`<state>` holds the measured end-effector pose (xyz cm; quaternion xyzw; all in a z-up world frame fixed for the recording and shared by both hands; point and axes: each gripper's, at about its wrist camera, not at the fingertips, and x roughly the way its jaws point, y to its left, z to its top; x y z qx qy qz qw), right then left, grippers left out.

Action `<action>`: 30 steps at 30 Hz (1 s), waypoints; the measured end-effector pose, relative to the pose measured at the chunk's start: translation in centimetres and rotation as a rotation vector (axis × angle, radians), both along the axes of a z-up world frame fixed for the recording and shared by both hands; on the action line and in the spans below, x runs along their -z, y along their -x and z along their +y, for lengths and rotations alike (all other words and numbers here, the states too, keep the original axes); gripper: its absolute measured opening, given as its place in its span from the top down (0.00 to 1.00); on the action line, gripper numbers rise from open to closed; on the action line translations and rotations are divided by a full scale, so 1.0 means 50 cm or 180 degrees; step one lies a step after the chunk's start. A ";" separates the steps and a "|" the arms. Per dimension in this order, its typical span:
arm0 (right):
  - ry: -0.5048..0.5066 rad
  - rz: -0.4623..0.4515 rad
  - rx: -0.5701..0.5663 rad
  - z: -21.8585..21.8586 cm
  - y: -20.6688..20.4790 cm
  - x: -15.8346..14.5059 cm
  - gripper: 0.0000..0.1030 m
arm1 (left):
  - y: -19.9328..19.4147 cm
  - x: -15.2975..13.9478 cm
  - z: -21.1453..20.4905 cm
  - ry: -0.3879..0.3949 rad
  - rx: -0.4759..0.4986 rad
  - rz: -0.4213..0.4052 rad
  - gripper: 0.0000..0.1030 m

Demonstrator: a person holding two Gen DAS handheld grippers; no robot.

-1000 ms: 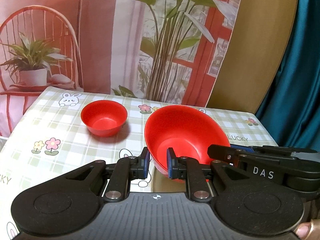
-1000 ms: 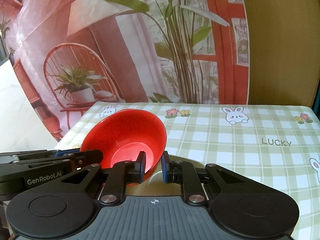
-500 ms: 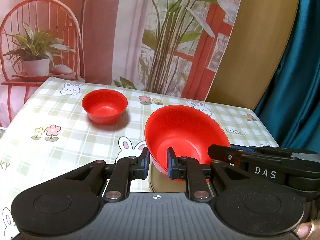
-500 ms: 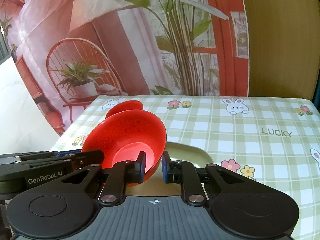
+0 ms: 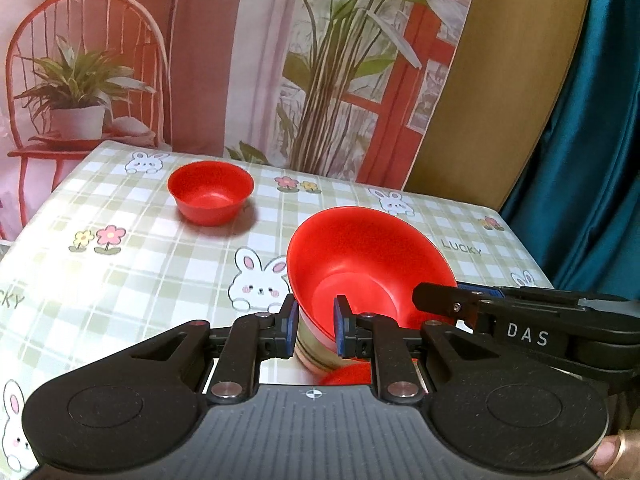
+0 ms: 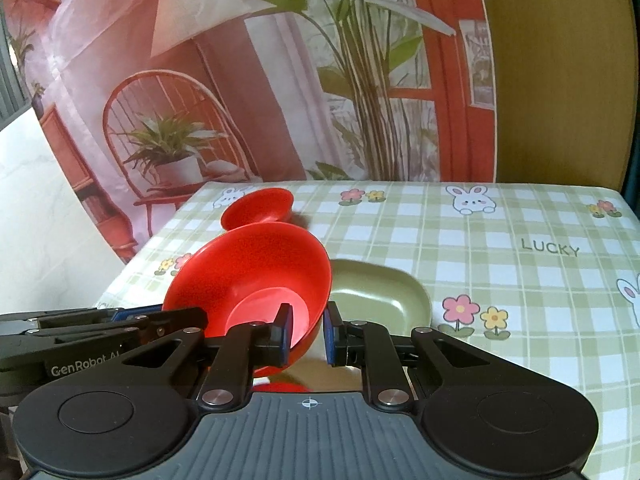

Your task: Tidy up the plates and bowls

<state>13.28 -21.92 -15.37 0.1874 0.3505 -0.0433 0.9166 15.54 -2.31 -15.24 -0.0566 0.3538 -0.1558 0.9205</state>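
A large red bowl (image 5: 368,256) hangs tilted above the table, pinched at its rim from both sides. My left gripper (image 5: 316,330) is shut on its near-left rim. My right gripper (image 6: 306,334) is shut on its opposite rim; the bowl also shows in the right wrist view (image 6: 256,276). The right gripper's fingers (image 5: 440,294) enter the left wrist view from the right. An olive green plate (image 6: 384,294) lies on the table under and behind the bowl. A small red bowl (image 5: 211,192) stands upright at the far left of the table, also in the right wrist view (image 6: 258,210).
The table wears a green checked cloth (image 6: 500,280) with rabbits, flowers and the word LUCKY. A printed backdrop (image 5: 240,60) with a chair and plants hangs behind it. A teal curtain (image 5: 592,140) hangs at the right, beyond the table's right edge.
Both grippers have risen and drawn back with the large bowl held between them. The green plate has come into sight beneath it, and more of the tablecloth shows.
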 end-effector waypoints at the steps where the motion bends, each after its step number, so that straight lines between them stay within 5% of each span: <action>1: 0.0002 0.0009 -0.0005 0.003 0.005 0.002 0.85 | 0.006 0.002 0.002 -0.0001 0.0002 0.0007 0.82; 30: -0.0052 0.0370 0.0072 0.056 0.104 0.063 0.84 | 0.097 0.070 0.010 0.0057 0.0137 0.0362 0.81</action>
